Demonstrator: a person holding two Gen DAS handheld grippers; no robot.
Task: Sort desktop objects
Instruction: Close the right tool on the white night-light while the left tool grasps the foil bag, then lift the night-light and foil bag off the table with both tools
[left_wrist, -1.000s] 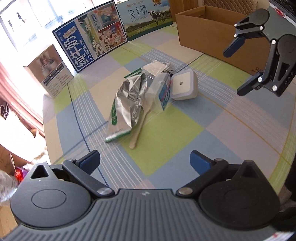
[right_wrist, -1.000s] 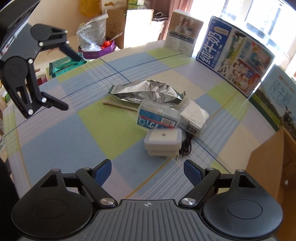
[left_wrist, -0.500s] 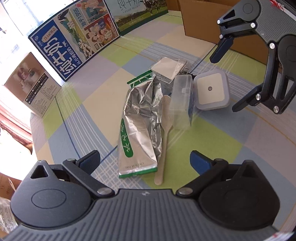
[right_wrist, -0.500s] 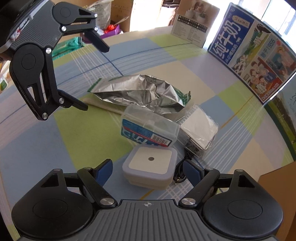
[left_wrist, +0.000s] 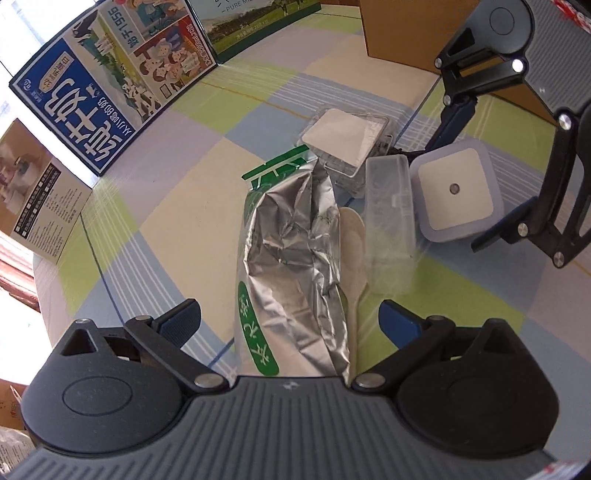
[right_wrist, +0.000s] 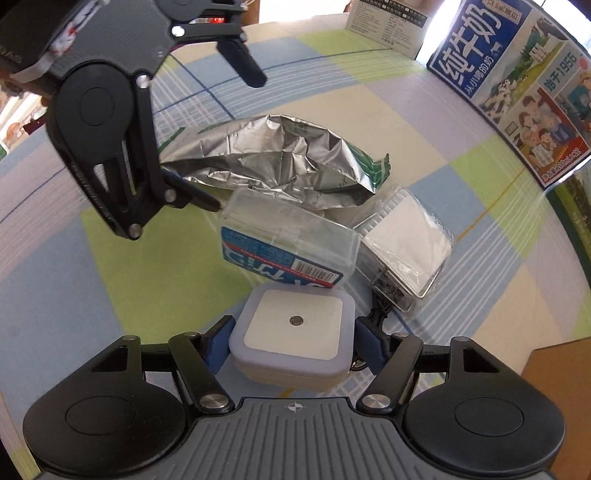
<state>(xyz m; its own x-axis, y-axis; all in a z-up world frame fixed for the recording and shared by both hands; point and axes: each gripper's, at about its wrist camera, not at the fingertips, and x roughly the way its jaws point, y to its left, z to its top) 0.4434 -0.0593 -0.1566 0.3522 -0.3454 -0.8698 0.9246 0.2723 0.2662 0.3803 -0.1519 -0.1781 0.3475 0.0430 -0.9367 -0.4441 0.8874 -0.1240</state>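
surface: checked cloth (left_wrist: 155, 192) in green, blue, lilac and cream; sunlit room. cardboard box (left_wrist: 399, 33) at the far edge. milk cartons (right_wrist: 517, 85) read "纯牛奶", "1956". foil bag (left_wrist: 291, 254), wooden spoon (left_wrist: 352, 236), clear case (right_wrist: 291, 243) with barcode label, night light (right_wrist: 295, 332) clustered mid-cloth. right gripper (right_wrist: 293, 341): jaws have just been closing, either side of the night light, contact unclear. left gripper (left_wrist: 290, 319): jaws apart over the foil bag.
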